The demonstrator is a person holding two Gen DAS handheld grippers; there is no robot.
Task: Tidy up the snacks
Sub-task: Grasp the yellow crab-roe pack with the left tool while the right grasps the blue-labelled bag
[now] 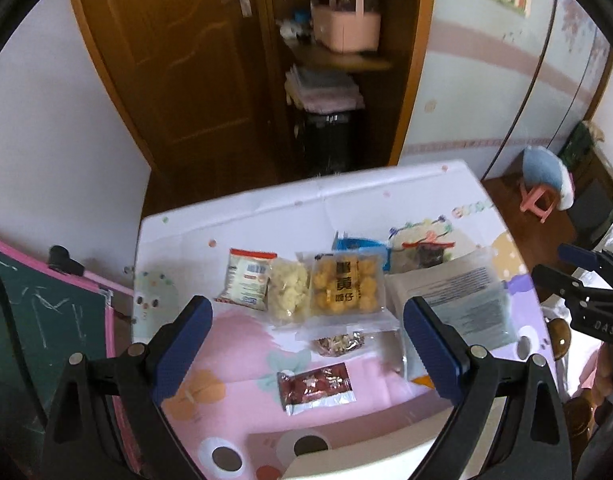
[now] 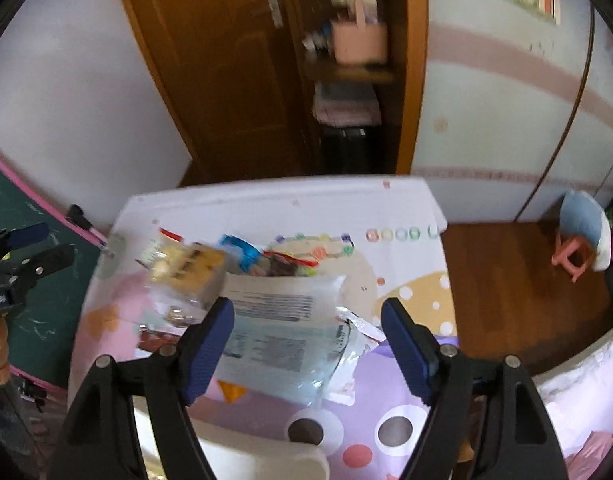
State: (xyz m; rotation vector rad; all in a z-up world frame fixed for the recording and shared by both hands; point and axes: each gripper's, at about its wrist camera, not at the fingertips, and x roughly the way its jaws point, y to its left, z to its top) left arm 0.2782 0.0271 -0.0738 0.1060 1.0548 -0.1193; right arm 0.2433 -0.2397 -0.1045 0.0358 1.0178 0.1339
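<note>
Snack packets lie on a table with a cartoon cloth (image 1: pixel 234 364). In the left wrist view I see a white and red packet (image 1: pixel 248 282), a pale chips bag (image 1: pixel 288 290), a yellow pastry pack (image 1: pixel 346 284), a small nut pack (image 1: pixel 340 342) and a red-brown sachet (image 1: pixel 316 388). A large pale bag with a printed label (image 1: pixel 466 300) (image 2: pixel 282 332) lies to their right. My left gripper (image 1: pixel 306 312) hangs open above the middle packets, holding nothing. My right gripper (image 2: pixel 306 308) stands open above the large bag, nothing between its pads (image 2: pixel 210 344).
A blue packet (image 2: pixel 242 252) and a dark red one (image 1: pixel 426 254) lie behind the big bag. A white rounded object (image 2: pixel 266 452) sits at the table's near edge. A green chalkboard (image 1: pixel 34 320) stands left; a pink stool (image 2: pixel 574 256) on the wood floor right.
</note>
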